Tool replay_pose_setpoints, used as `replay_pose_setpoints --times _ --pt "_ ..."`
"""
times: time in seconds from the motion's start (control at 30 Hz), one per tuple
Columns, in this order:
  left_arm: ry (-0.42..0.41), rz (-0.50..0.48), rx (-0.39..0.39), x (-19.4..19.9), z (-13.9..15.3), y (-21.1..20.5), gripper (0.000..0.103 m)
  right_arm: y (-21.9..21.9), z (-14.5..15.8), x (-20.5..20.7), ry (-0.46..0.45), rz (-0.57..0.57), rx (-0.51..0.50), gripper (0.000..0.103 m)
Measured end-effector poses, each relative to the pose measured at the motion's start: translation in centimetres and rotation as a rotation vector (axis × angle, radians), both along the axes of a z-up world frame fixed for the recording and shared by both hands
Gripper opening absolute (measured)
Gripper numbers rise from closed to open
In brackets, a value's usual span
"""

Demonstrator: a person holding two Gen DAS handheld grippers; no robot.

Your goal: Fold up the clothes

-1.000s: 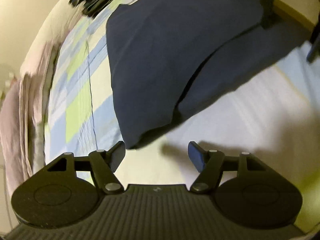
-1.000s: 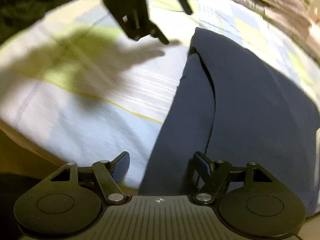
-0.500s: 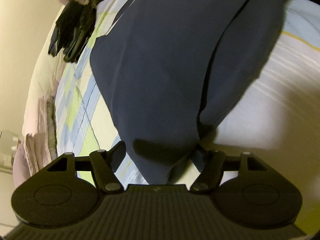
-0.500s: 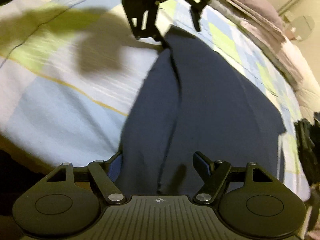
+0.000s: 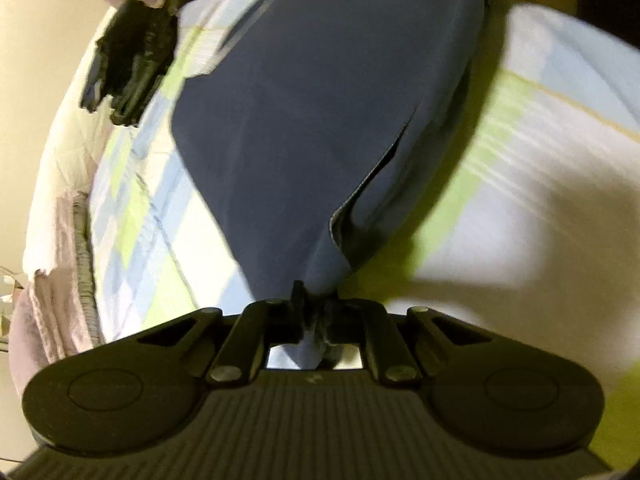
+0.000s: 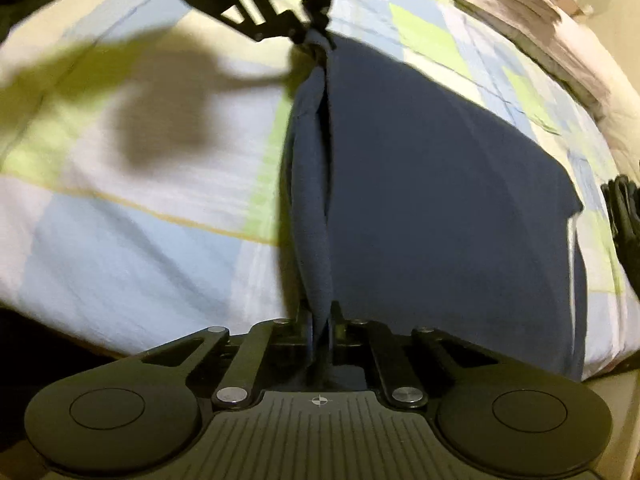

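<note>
A dark navy garment (image 5: 304,112) (image 6: 432,200) lies folded lengthwise on a bed with a checked blue, green and white sheet (image 5: 520,168). My left gripper (image 5: 314,304) is shut on one corner of its folded edge, and the cloth bunches between the fingers. My right gripper (image 6: 320,322) is shut on the opposite corner of the same edge. In the right wrist view the left gripper (image 6: 316,26) shows at the top, pinching the far end. The edge between both grippers is raised off the sheet and pulled taut.
A black bundle of cloth (image 5: 128,60) (image 6: 624,216) lies on the sheet beyond the garment. Folded pinkish-grey bedding (image 6: 520,4) lines the bed's far side by the wall. The bed's near edge (image 6: 120,332) drops into dark.
Both grippers went from open over the garment's corners to shut on them. The folded edge has lifted and stretched between them.
</note>
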State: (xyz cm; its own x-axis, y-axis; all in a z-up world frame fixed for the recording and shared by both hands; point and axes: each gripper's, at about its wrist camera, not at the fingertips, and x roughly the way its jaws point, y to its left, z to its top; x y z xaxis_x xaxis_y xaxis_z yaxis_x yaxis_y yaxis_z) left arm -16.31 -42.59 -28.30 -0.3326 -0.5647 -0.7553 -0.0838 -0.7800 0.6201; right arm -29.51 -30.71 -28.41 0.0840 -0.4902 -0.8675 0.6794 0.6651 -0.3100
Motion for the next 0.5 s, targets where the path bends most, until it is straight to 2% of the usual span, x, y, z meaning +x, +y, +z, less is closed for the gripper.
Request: replay_pose_setpoints --times 0.23,0.37,0.5 --pt "0.012 -0.009 0.021 -3.4 6.6 -3.7 0.007 -2.7 6.1 -4.1 -0.103 -0.072 0.029 0.004" --pt "-0.014 -0.035 0.055 -7.6 10.0 -7.9 0.006 -4.6 9.3 -6.9 -0.163 -0.115 0.045 0.004" --pt "-0.04 -0.045 0.088 -12.8 11.6 -12.7 0.007 -8.0 11.0 -11.6 -0.224 -0.141 0.07 0.004"
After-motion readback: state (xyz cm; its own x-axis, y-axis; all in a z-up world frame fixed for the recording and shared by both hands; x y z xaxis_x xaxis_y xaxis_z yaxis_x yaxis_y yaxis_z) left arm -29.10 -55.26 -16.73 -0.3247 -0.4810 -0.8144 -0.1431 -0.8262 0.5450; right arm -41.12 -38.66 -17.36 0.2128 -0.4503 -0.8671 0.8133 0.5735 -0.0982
